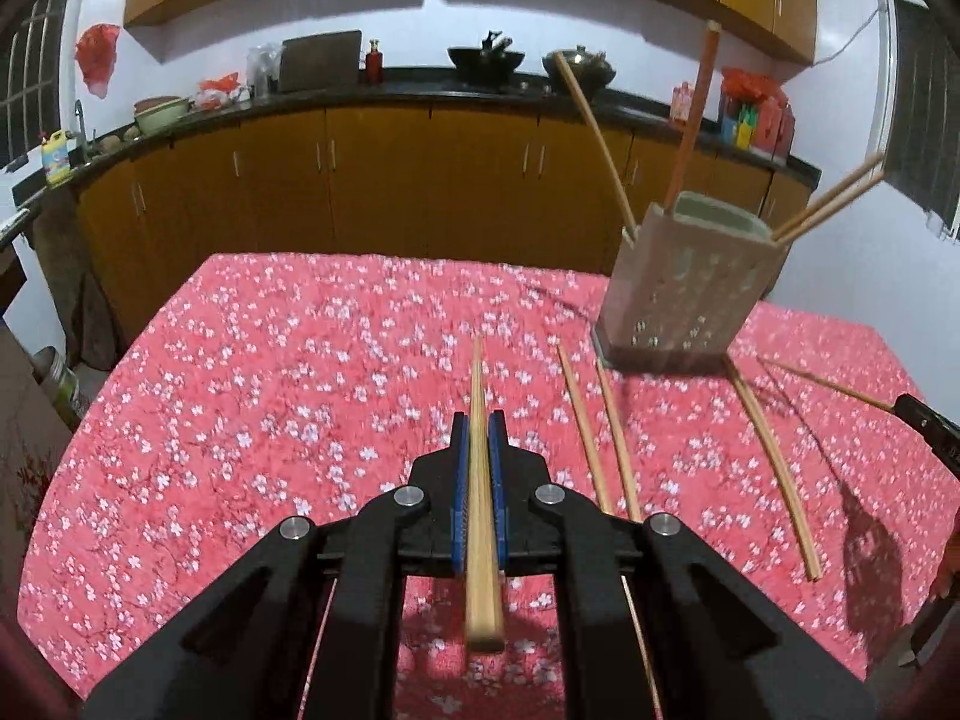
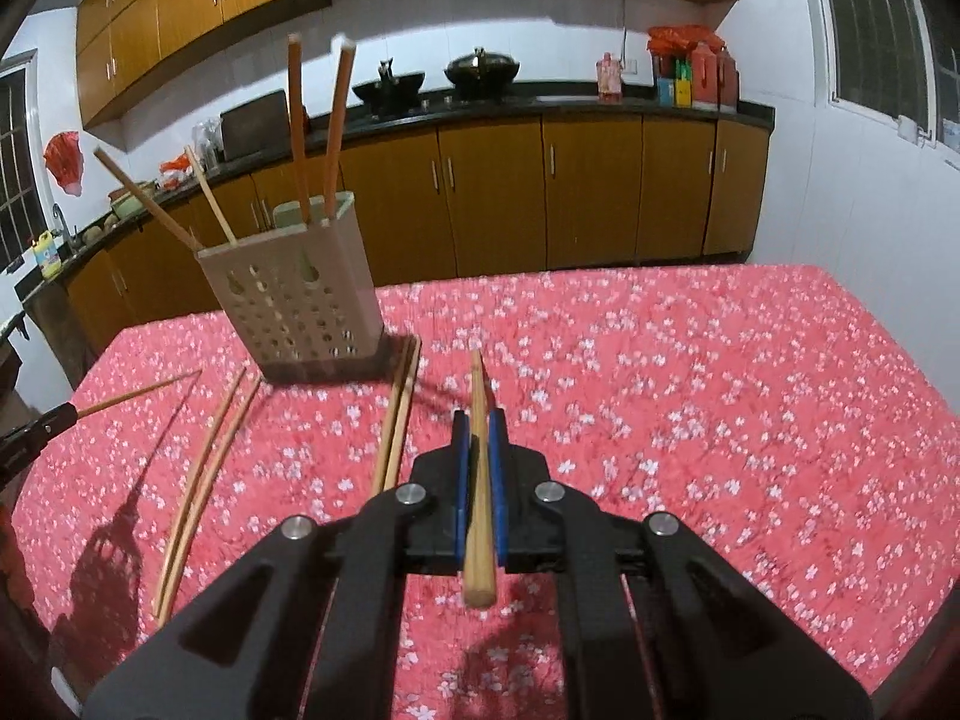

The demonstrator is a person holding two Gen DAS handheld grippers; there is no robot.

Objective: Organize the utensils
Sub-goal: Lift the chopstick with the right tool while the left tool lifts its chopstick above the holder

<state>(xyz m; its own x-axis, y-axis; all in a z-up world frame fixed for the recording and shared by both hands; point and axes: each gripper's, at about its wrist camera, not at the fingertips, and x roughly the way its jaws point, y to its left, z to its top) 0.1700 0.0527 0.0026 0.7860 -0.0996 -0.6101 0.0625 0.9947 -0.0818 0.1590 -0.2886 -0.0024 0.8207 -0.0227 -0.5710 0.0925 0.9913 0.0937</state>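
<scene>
Floral tablecloth [image 1: 300, 360] – both jaws clamp a chopstick [image 1: 478, 450] each; holder [image 1: 690, 282] interior hidden.

From my feed the surface [image 1: 270, 360] is wearing a pinkish-red cloth dotted with little white blossoms. Chopstick holder [image 2: 294, 300] is pale beige with rows of holes, chopsticks [image 1: 591, 432] are light tan wood, both claws black with blue pads [image 1: 459, 480].
</scene>
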